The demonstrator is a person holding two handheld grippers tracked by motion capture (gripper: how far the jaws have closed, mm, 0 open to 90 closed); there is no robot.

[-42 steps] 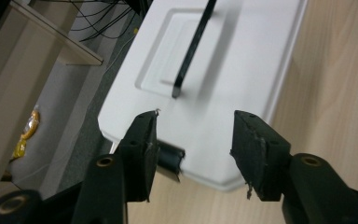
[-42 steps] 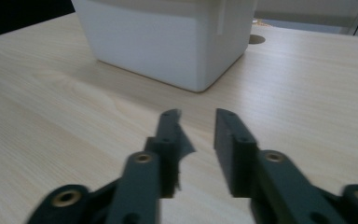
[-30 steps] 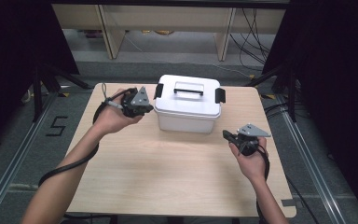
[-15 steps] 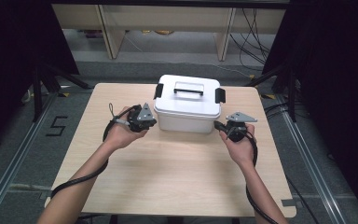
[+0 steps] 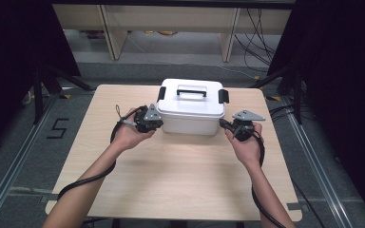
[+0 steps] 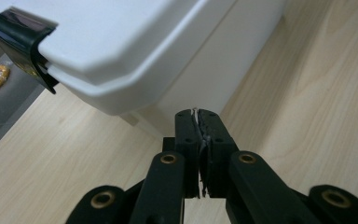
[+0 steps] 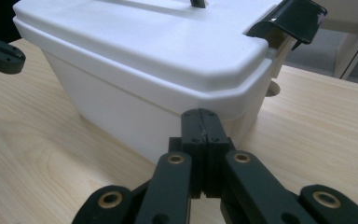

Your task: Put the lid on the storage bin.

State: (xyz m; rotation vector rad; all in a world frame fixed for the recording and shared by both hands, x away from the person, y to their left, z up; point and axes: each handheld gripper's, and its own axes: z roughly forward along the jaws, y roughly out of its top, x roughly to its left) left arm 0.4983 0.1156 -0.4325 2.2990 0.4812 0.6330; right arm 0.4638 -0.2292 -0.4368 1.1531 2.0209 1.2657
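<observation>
A white lidded box (image 5: 192, 107) with a black handle (image 5: 191, 90) stands at the far middle of the wooden table (image 5: 171, 180). A black latch sits on each end of its lid (image 5: 161, 93) (image 5: 223, 96). My left gripper (image 5: 160, 124) points at the box's left wall, low below the latch (image 6: 23, 37). Its jaws (image 6: 199, 114) stand shut with only a thin slit between the pads; they have just been opening by a hair, with nothing between them. My right gripper (image 5: 223, 124) is shut and empty, its tip (image 7: 199, 114) close to the box's right wall under the other latch (image 7: 291, 18).
The table's near half is bare wood, with both forearms lying over it. Cables trail from each gripper back along the arms. Beyond the table's far edge are a grey floor, shelving legs and black stand legs at both sides.
Both hands have closed in on the box: the left gripper moved down and right to its left wall, the right gripper moved left and away from me to its right wall.
</observation>
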